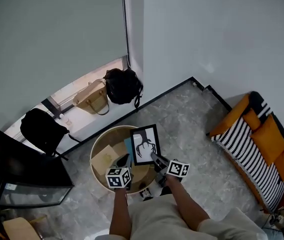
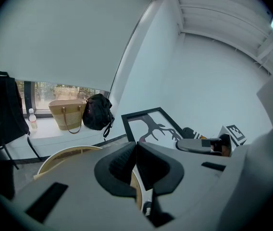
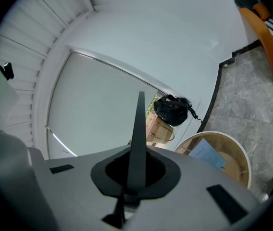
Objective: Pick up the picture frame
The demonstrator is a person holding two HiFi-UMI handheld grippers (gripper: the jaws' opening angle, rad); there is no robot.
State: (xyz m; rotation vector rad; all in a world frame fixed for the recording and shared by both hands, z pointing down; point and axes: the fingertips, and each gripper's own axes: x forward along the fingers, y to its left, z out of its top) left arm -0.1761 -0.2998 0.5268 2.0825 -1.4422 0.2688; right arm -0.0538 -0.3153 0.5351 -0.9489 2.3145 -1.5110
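Pick-up judged essentially complete: the picture frame [image 1: 145, 144] is off its support and hangs above the round basket [image 1: 96, 146], tilted and held at its lower right corner. The right gripper [image 1: 155, 158] is clamped on the frame's edge, which appears edge-on between its jaws in the right gripper view. The left gripper [image 2: 135, 153] is closed on nothing. Remaining: keep the frame steady. No brand, label or legible writing found; the frame shows only a black branching figure.
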